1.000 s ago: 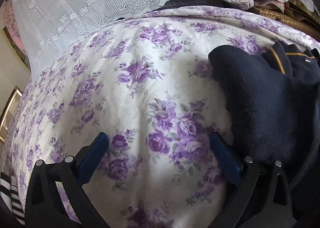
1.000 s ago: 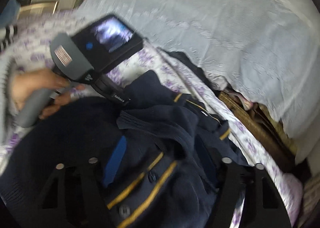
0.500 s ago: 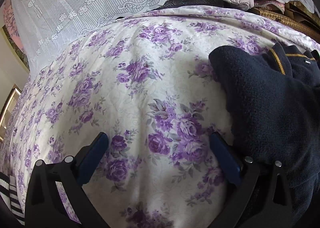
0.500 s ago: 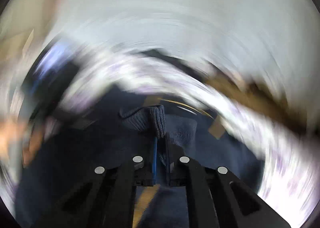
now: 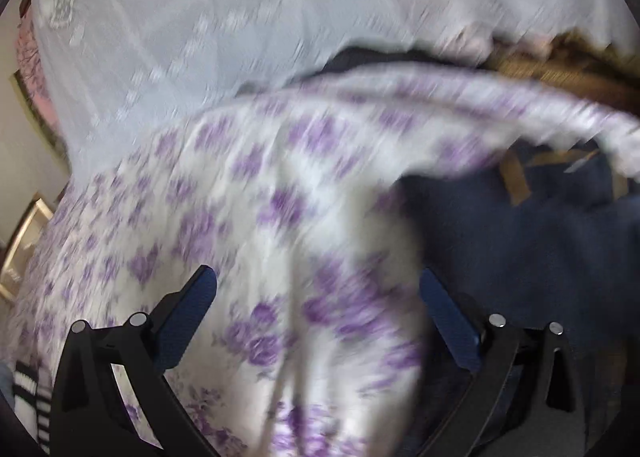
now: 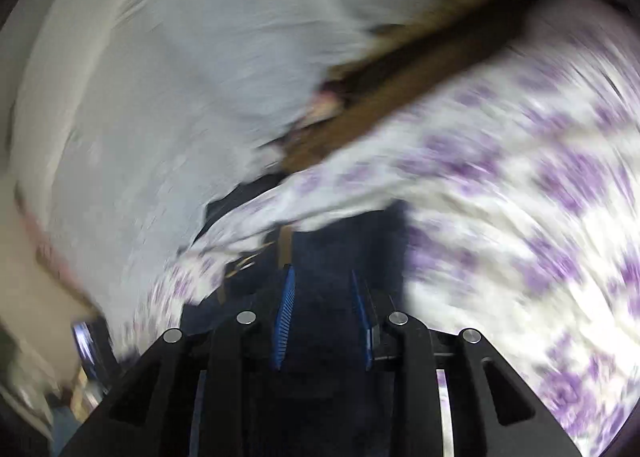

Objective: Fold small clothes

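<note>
A bed cover [image 5: 248,225] with purple flowers fills the room. A white lace cloth [image 5: 192,25] hangs behind it. Everything looks blurry.

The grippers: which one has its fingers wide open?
The left gripper: its fingers stand far apart over the flowery sheet. The right gripper has its fingers close together around the navy sweater.
</note>
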